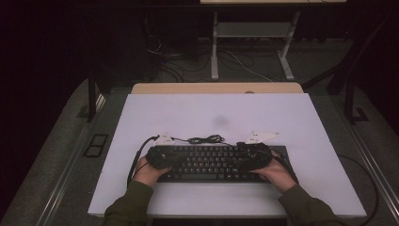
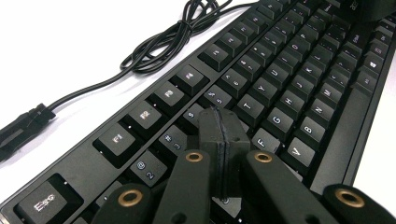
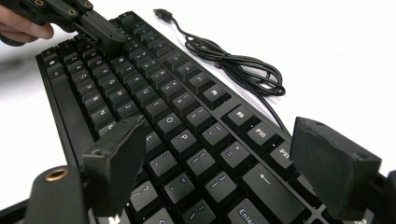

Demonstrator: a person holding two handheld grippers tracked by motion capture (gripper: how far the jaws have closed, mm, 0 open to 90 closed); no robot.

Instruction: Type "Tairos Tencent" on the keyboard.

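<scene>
A black keyboard (image 1: 211,162) lies along the near part of the white table (image 1: 216,113). The cord (image 1: 204,139) lies coiled behind it and ends in a loose plug (image 2: 23,126). My left gripper (image 1: 175,159) is over the keyboard's left end. Its jaws are shut with nothing between them, and the tip (image 2: 222,126) is right at the keys (image 2: 280,93) near the number row; whether it touches them I cannot tell. My right gripper (image 1: 241,159) hovers over the right end of the keyboard (image 3: 140,88). It is open, its pads (image 3: 116,158) wide apart above the letter keys, holding nothing.
The coiled cord (image 3: 243,65) lies just beyond the keyboard's back edge. Two white three-cornered plates (image 1: 261,137) sit on top of the grippers. Beyond the table's wooden far edge (image 1: 216,88) are a desk frame and floor cables. The far half of the table is bare.
</scene>
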